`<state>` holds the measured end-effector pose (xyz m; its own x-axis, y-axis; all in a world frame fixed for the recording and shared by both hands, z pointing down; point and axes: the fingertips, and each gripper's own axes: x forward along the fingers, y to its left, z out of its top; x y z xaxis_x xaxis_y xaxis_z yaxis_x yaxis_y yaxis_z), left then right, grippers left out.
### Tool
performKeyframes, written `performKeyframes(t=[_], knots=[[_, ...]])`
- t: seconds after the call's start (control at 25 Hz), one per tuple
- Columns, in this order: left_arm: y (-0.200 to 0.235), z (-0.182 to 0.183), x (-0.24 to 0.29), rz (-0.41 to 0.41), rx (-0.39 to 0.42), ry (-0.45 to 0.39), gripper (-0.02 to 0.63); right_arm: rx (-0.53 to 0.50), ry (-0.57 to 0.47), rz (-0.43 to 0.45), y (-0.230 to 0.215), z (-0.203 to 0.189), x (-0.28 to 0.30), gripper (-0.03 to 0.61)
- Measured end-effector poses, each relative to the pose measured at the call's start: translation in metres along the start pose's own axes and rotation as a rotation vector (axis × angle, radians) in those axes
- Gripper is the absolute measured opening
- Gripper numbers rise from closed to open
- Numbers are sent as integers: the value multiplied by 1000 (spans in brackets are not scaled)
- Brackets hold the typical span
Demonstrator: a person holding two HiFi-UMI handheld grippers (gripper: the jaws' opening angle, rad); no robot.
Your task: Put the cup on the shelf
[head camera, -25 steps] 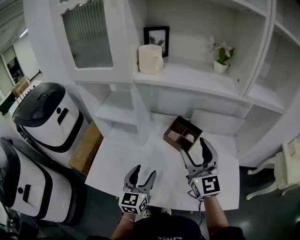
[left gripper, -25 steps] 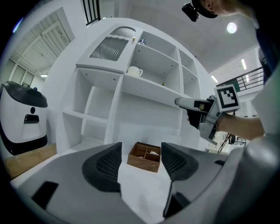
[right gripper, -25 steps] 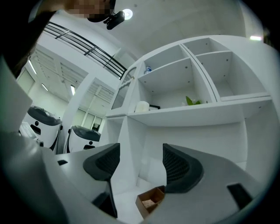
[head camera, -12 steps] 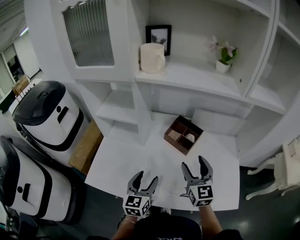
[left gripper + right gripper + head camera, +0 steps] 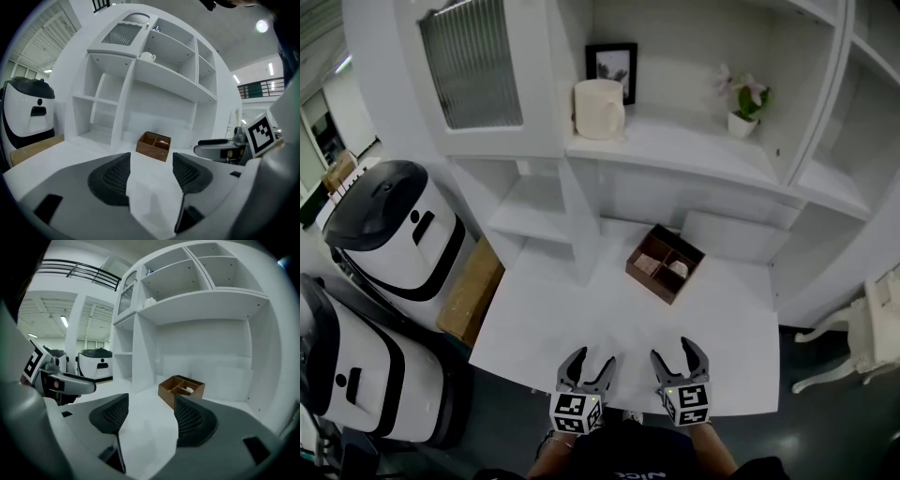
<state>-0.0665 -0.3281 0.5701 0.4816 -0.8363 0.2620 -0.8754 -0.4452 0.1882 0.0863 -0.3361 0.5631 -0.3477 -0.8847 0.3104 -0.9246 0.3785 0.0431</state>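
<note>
A cream cup (image 5: 599, 109) stands upright on the white shelf (image 5: 675, 150), left of a small potted flower, and it shows small on that shelf in the left gripper view (image 5: 147, 56). My left gripper (image 5: 587, 367) and right gripper (image 5: 679, 354) hover side by side over the near edge of the white table (image 5: 581, 309), both open with nothing between the jaws. In the left gripper view the left gripper (image 5: 151, 172) faces the shelf unit. From the right gripper view the right gripper (image 5: 149, 414) faces the same way.
A brown wooden divided box (image 5: 665, 262) sits on the table toward the back. A framed picture (image 5: 611, 61) and a potted flower (image 5: 742, 110) share the cup's shelf. Two white-and-black machines (image 5: 389, 234) stand at the left, with a cardboard box (image 5: 472, 292) beside them.
The right gripper has drawn back from beside the wooden box toward the near table edge, level with the left gripper. The cup stays on the shelf.
</note>
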Motion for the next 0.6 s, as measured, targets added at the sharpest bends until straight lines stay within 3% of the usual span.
performKeyframes(t=[0.24, 0.28, 0.32, 0.36, 0.6], knots=[[1, 11, -1, 14, 11, -35, 276, -5, -10, 0, -3, 6, -2, 292], [0, 11, -1, 10, 13, -35, 272, -9, -13, 4, -2, 7, -4, 258], [-1, 11, -2, 5, 14, -34, 261, -19, -15, 12, 0, 8, -5, 169], [-2, 11, -2, -1, 16, -34, 245, -31, -15, 22, 3, 8, -6, 114], [-8, 14, -6, -29, 22, -49, 57, -55, -16, 46, 13, 9, -8, 42]])
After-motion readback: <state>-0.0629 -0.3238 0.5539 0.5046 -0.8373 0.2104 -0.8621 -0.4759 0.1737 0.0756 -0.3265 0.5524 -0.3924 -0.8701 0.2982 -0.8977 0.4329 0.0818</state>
